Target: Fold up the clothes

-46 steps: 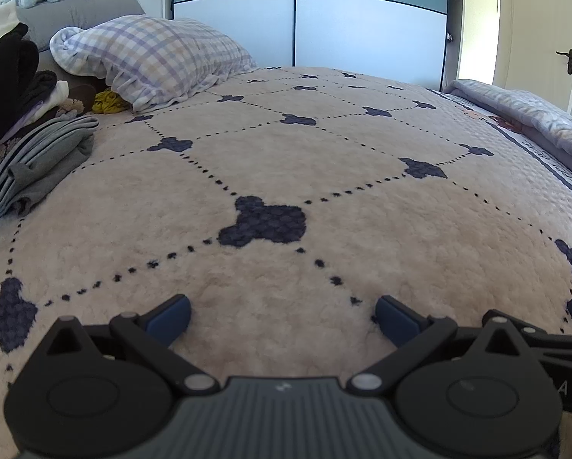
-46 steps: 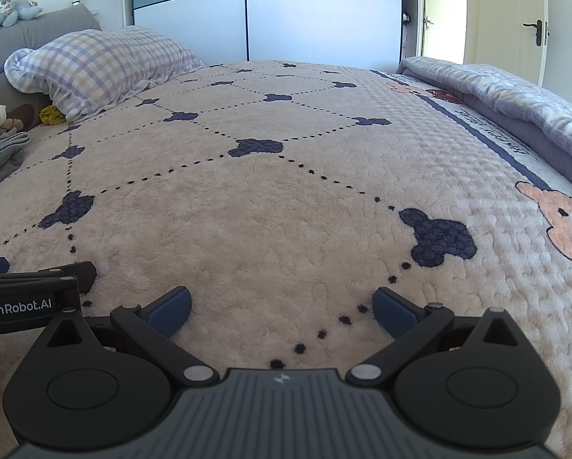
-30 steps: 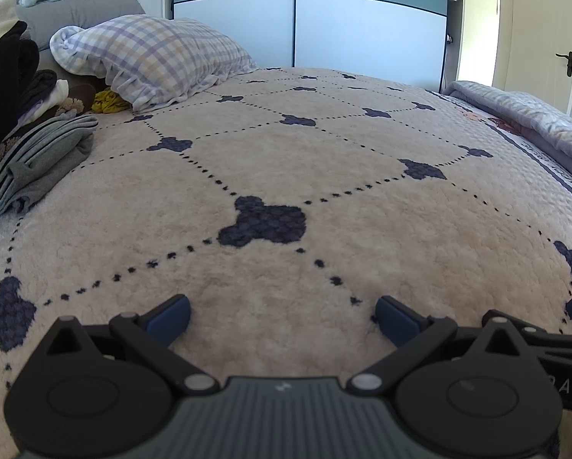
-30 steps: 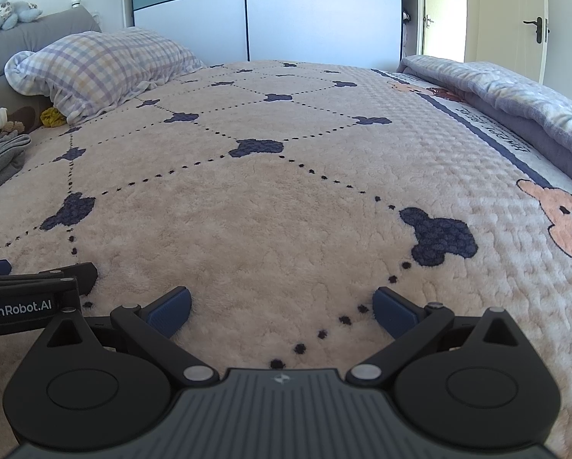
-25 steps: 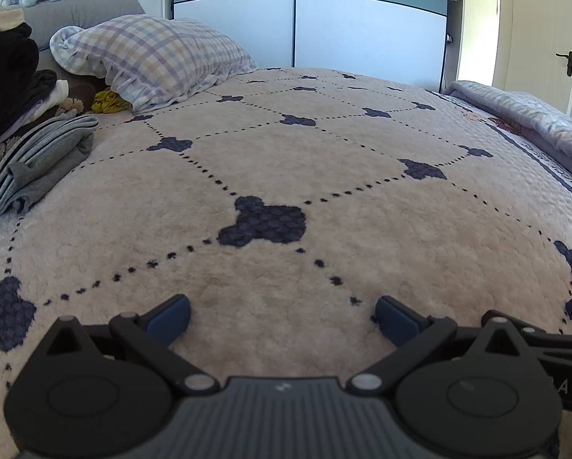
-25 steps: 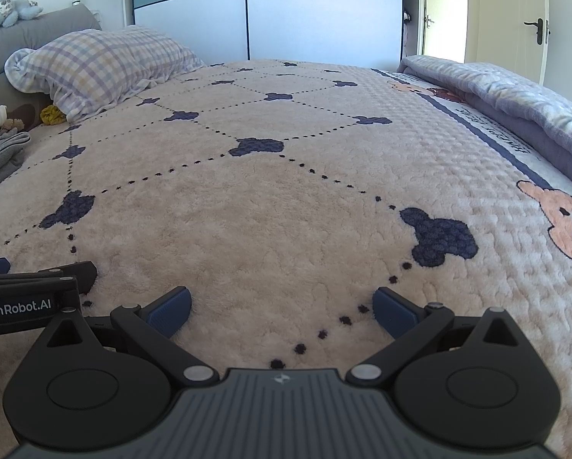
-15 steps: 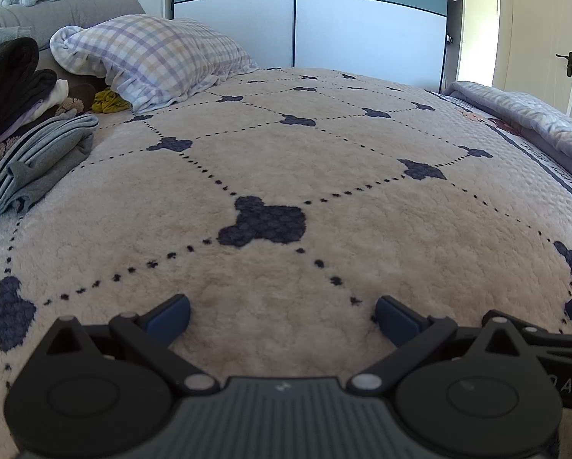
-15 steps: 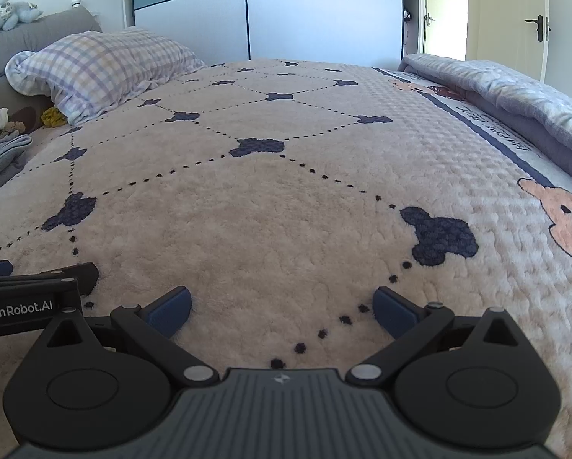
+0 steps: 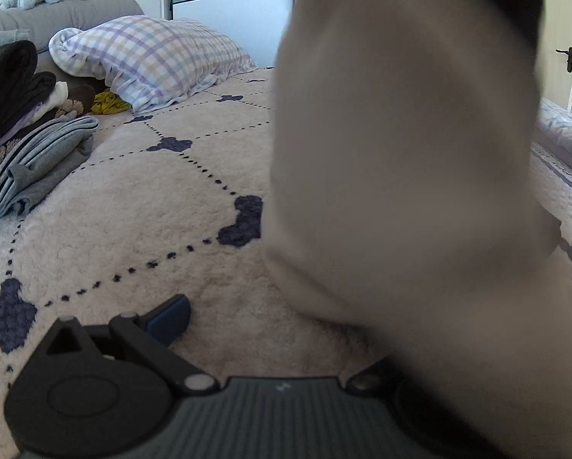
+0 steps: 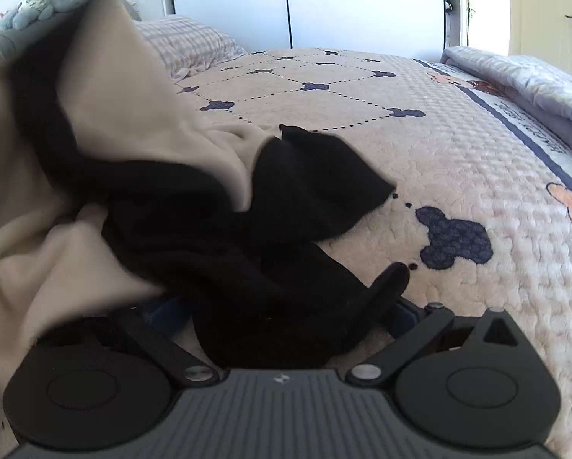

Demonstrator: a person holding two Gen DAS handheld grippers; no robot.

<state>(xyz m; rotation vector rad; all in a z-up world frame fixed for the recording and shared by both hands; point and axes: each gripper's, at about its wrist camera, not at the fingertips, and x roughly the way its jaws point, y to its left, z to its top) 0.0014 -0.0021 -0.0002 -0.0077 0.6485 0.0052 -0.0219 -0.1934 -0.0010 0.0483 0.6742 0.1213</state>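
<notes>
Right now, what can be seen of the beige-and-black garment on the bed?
The beige-and-black garment is soft, fleecy-looking cloth, beige on one face and black on the other. It lies crumpled and unfolded on the bedspread, draped over the right gripper and hiding its fingertips. In the left wrist view it is a motion-blurred beige mass.

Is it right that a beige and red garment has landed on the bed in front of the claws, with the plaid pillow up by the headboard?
Not quite: the garment is beige and black, not red, as the right wrist view shows. The rest holds: it lies crumpled on the bed in front of the claws, and the plaid pillow sits up by the headboard.
</notes>
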